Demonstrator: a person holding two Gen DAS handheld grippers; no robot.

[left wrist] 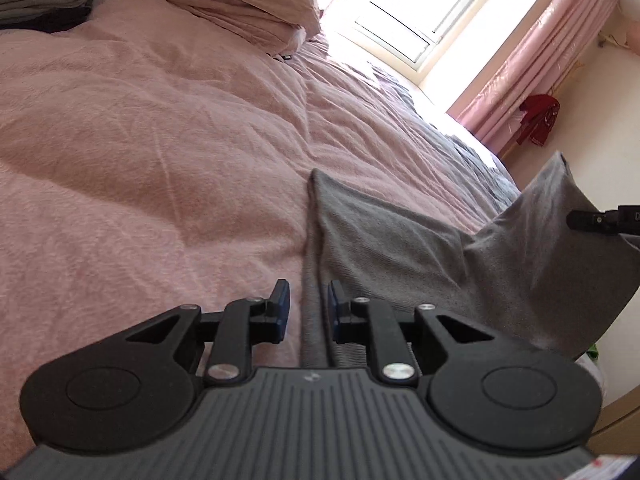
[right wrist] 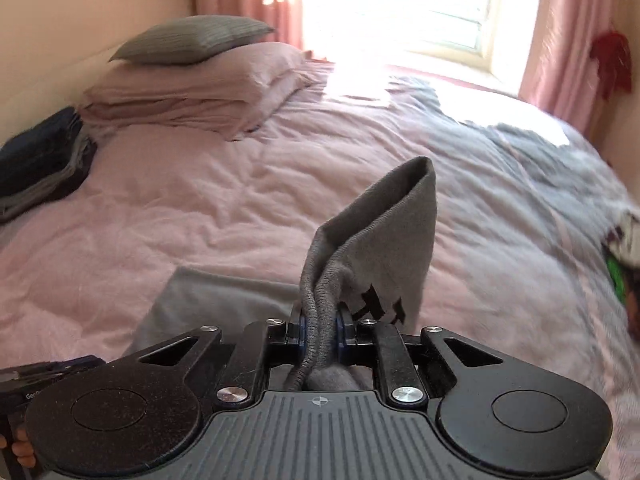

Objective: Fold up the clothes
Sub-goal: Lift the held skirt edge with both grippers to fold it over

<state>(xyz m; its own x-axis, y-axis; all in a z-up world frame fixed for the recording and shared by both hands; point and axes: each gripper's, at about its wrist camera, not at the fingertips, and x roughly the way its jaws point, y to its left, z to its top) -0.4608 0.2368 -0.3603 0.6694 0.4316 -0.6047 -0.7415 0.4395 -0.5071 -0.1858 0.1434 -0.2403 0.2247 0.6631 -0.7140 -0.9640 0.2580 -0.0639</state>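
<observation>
A grey garment (left wrist: 400, 240) lies partly flat on the pink bed, with its right side lifted into a peak. My left gripper (left wrist: 308, 304) is closed down on the garment's folded edge, which runs between its blue pads into the throat. In the right wrist view my right gripper (right wrist: 320, 332) is shut on the thick ribbed hem of the grey garment (right wrist: 380, 232), which stands up above the pads and shows a dark print. One of the right gripper's fingers (left wrist: 588, 220) shows at the lifted corner. The left gripper's body (right wrist: 40, 372) sits low on the left beside the flat part.
A pink duvet (right wrist: 200, 208) covers the bed. A stack of folded dark and grey clothes (right wrist: 36, 168) sits at the far left by the pink pillows (right wrist: 192, 84). A grey blanket (right wrist: 520, 168) and a colourful item (right wrist: 620, 264) lie on the right. A window and pink curtains are behind.
</observation>
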